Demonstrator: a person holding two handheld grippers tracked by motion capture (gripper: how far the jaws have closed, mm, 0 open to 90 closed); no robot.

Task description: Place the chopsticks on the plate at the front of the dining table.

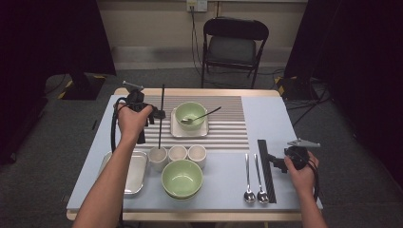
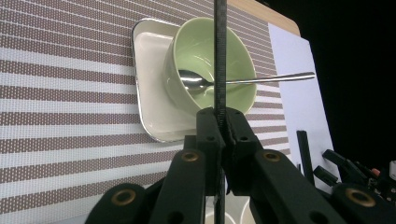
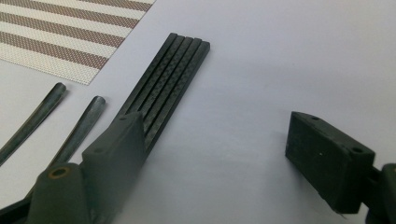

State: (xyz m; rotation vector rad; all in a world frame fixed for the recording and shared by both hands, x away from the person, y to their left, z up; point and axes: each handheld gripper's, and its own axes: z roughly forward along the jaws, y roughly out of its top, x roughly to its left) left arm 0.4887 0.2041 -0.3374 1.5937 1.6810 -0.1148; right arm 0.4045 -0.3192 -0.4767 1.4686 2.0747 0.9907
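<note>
My left gripper (image 1: 159,114) (image 2: 224,127) is shut on a thin black stick (image 1: 161,118) (image 2: 220,56), held upright over the striped mat (image 1: 228,128). The stick's lower end hangs by the leftmost small white cup (image 1: 158,155). Beyond it a green bowl (image 1: 191,114) (image 2: 205,51) with a spoon (image 1: 202,116) (image 2: 261,79) in it stands on a square white plate (image 1: 189,130) (image 2: 149,74). My right gripper (image 1: 274,160) (image 3: 215,135) is open low over the table, beside a row of several black sticks (image 1: 266,173) (image 3: 168,74). Nothing lies between its jaws.
Two more small white cups (image 1: 187,153) and stacked green bowls (image 1: 182,178) stand at the front middle. A metal tray (image 1: 135,171) lies front left. Two spoons (image 1: 254,178) (image 3: 84,126) lie left of the black sticks. A folding chair (image 1: 233,45) stands behind the table.
</note>
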